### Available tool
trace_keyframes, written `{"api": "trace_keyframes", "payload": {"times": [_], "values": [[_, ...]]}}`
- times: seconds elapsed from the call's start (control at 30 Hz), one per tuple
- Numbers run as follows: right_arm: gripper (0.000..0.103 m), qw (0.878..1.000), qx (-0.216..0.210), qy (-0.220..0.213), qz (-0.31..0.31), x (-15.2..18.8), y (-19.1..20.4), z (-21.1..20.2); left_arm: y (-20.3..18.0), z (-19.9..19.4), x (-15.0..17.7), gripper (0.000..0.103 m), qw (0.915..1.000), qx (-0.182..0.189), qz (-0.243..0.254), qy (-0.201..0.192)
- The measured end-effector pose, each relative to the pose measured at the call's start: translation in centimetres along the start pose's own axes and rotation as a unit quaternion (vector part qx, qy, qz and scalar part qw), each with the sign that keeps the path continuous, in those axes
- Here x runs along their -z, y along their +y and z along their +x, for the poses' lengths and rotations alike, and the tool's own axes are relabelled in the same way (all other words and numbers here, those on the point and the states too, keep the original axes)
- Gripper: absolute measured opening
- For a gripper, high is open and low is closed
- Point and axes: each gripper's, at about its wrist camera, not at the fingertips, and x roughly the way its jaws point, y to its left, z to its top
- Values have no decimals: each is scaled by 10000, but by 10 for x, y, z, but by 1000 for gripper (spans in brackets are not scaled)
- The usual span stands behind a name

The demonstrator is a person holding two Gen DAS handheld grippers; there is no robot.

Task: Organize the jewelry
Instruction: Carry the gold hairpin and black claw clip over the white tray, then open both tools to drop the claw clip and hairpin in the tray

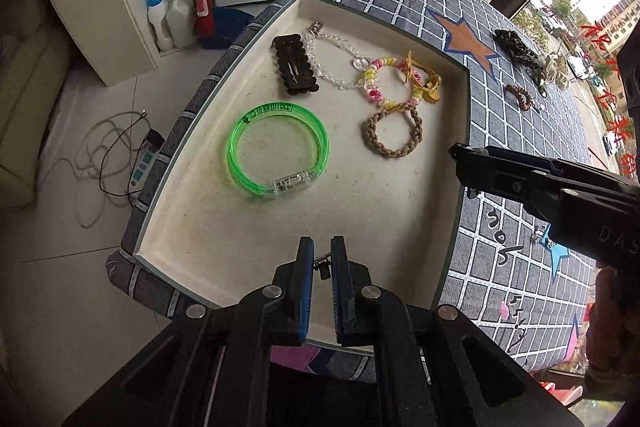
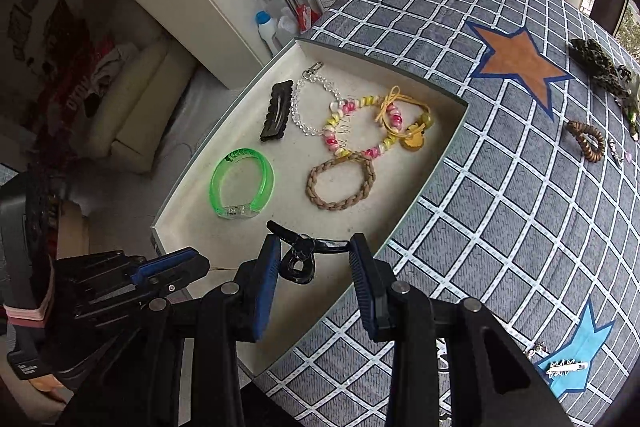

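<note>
A white tray [image 1: 360,211] with a grey rim lies on the checked tablecloth. In it are a green bangle [image 1: 278,147], a dark hair clip [image 1: 295,64], a clear bead bracelet [image 1: 332,61], a pink-yellow bead bracelet [image 1: 390,81] and a braided tan bracelet [image 1: 394,131]. My left gripper [image 1: 322,247] hovers over the tray's near edge, shut on a small metal piece [image 1: 322,265]. My right gripper [image 2: 316,247] is shut on a black hair claw [image 2: 300,259] above the tray's [image 2: 452,131] near corner. In the left wrist view the right gripper [image 1: 456,150] reaches in from the right.
On the cloth beyond the tray lie a dark green hair piece [image 2: 600,67], a brown coiled hair tie [image 2: 586,141] and a small pin [image 2: 568,367] on a blue star. The table's left edge drops to a tiled floor with cables [image 1: 108,163] and bottles [image 1: 158,19].
</note>
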Motion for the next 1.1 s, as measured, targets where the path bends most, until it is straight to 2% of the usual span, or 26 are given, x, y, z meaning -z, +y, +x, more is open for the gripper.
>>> {"api": "trace_keyframes", "payload": {"times": [0.3,0.7,0.87,1.1], "values": [[38,9995,105,251,-185,-31,16,48,19,16,-17,16,9995,73,-280,-89],[38,9985,351,388,-187,-53,16,81,34,31,-27,16,9990,64,-432,1],[39,9971,524,370,-399,-56,26,88,41,39,-26,17,9982,-96,-569,191],[40,9962,601,396,-483,-62,28,91,37,39,-23,18,9981,-429,-384,211]]}}
